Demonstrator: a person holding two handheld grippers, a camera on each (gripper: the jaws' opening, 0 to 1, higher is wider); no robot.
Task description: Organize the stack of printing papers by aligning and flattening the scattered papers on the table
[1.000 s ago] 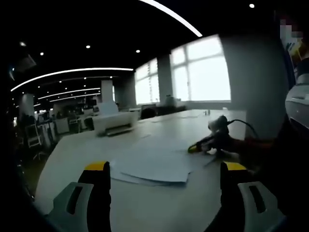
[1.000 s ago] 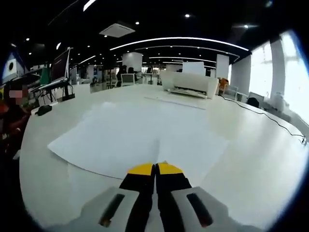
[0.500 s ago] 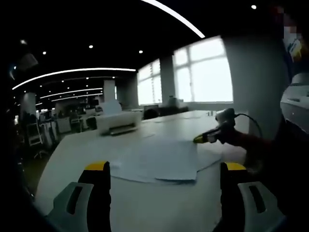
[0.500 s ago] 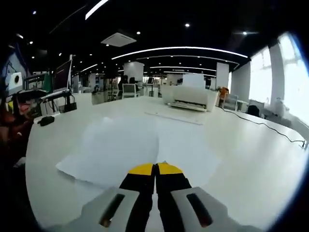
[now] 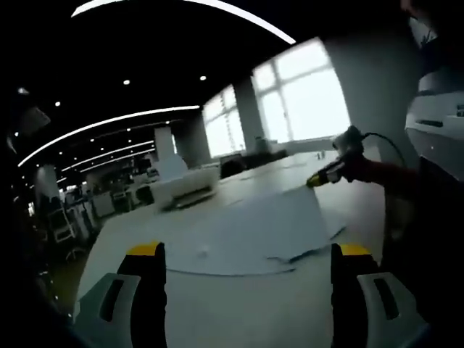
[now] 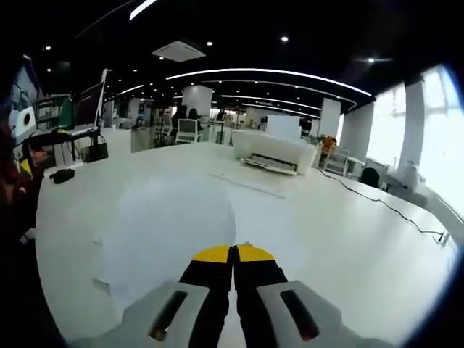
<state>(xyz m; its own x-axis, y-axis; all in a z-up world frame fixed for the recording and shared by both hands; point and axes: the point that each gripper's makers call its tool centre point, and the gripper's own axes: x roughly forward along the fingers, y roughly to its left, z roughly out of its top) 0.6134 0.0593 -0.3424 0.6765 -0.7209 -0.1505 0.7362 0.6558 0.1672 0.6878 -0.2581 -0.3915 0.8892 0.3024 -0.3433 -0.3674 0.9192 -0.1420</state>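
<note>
I see my right gripper (image 6: 233,254) low in the right gripper view. Its two yellow tips are pressed together, with the edge of the papers (image 6: 170,225) just at them. I cannot tell if a sheet is pinched between them. The papers lie spread on the big white worktop (image 6: 348,246), some sheets sticking out past the others. Farther back on the worktop sits a white printer (image 6: 279,150). A thin black cable (image 6: 384,206) runs along the right side.

Left tongs (image 5: 246,261) agape, right tongs (image 6: 233,255) closed
</note>
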